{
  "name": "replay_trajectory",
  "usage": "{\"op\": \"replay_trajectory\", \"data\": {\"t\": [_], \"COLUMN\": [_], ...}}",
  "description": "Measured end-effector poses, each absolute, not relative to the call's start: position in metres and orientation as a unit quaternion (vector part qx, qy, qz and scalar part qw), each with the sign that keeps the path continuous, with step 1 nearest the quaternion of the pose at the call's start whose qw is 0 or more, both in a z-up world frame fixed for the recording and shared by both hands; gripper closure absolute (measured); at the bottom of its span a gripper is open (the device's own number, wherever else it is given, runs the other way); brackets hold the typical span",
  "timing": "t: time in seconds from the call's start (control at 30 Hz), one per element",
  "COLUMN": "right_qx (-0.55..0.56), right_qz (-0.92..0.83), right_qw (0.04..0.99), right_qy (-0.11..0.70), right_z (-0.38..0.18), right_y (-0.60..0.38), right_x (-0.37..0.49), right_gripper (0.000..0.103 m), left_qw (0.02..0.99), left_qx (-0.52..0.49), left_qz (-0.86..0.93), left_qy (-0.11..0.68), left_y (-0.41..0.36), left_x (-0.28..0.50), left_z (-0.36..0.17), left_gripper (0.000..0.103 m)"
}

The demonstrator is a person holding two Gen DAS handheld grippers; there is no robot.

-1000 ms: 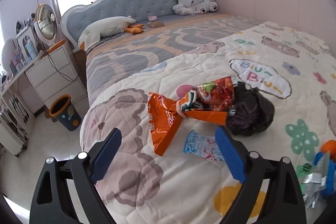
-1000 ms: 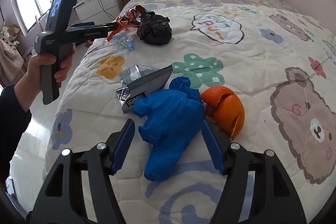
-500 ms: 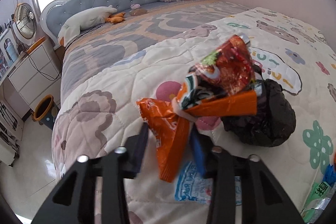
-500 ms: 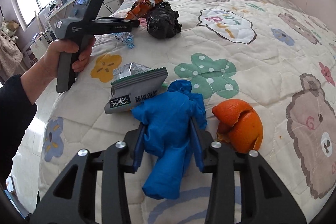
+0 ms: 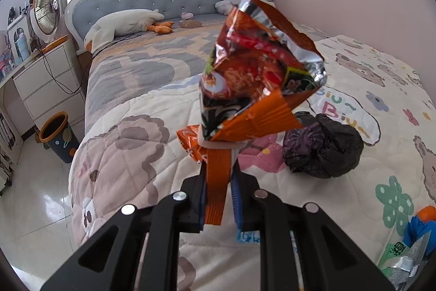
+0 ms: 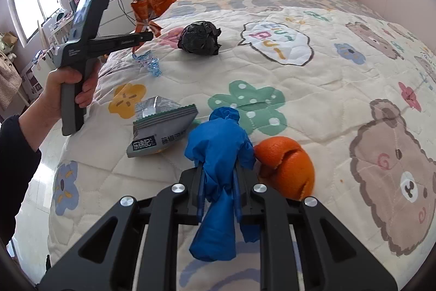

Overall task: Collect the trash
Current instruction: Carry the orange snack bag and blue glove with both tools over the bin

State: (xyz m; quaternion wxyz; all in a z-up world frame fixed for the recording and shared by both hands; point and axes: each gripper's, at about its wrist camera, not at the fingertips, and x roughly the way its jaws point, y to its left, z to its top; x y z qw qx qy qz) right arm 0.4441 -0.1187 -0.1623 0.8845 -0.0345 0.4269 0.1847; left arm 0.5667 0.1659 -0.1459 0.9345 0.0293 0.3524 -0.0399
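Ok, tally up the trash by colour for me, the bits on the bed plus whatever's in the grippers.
Orange: 2, the orange snack wrapper and the orange peel
Blue: 2, the blue bag and the light-blue wrapper
Black: 1, the black bag
Grey: 1, the grey packet
Total: 6

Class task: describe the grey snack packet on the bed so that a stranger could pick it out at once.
Start at the quilt on the bed, near its edge. The grey snack packet lies flat there, left of the blue bag. It alone is grey, with a serrated seal and white lettering.
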Motion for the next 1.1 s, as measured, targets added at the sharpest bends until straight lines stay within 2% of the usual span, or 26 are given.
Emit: {"op": "replay_trajectory", "data": {"t": [0.63,1.1], "right_qx": [0.008,0.033], "right_qz": [0.085,0.064], "right_qw": [0.924,0.958], "right_qy": [0.372,0.278], "right_z": [-0.113,-0.016], "right_y": [-0.213,-0.269], "right_x": [0.421,0.341], "right_gripper": [0.088,0.088], "left_qw": [0.944,0.959], "left_qx": [-0.014,-0.012], "left_qz": [-0.062,-0.081], "left_qy": [0.323,0.272], "left_y": [0.165,0.138], "left_x": [0.493,0.417], "left_z": [-0.078,0.007], "left_gripper": [0.089,0.089]}}
